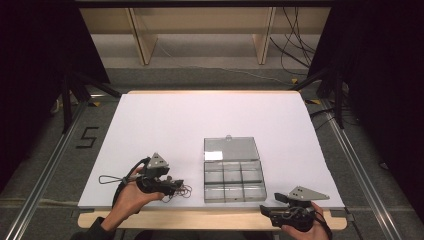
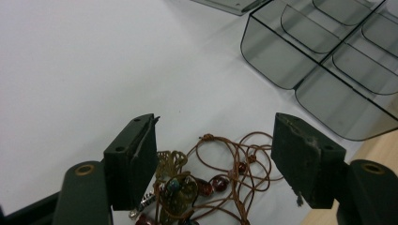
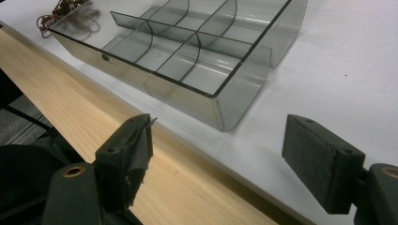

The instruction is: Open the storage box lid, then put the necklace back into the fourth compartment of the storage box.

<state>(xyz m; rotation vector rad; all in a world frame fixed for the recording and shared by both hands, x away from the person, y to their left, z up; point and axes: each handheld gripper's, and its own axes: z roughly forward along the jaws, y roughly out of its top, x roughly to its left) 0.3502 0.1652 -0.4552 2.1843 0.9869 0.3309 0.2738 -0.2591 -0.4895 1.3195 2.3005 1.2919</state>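
A tangled necklace (image 2: 206, 180) of brown cord, dark red beads and a brass pendant lies on the white table top (image 1: 200, 120), left of a clear grey compartment box (image 1: 233, 181) whose lid (image 1: 231, 149) lies folded back. My left gripper (image 2: 213, 140) is open, its jaws wide on either side of the necklace without pressing on it. In the high view the left gripper (image 1: 175, 186) points right at the necklace (image 1: 184, 191). My right gripper (image 1: 269, 204) is open with nothing between its jaws, over the table's front edge right of the box. The right gripper (image 3: 220, 140) looks across the box (image 3: 187, 51) toward the necklace (image 3: 61, 9).
The box's compartments (image 2: 328, 70) look empty. A bare wooden strip (image 3: 117, 140) runs along the table's front edge. Black stands and cables sit on the floor beyond the table, with wooden shelving (image 1: 200, 30) at the back.
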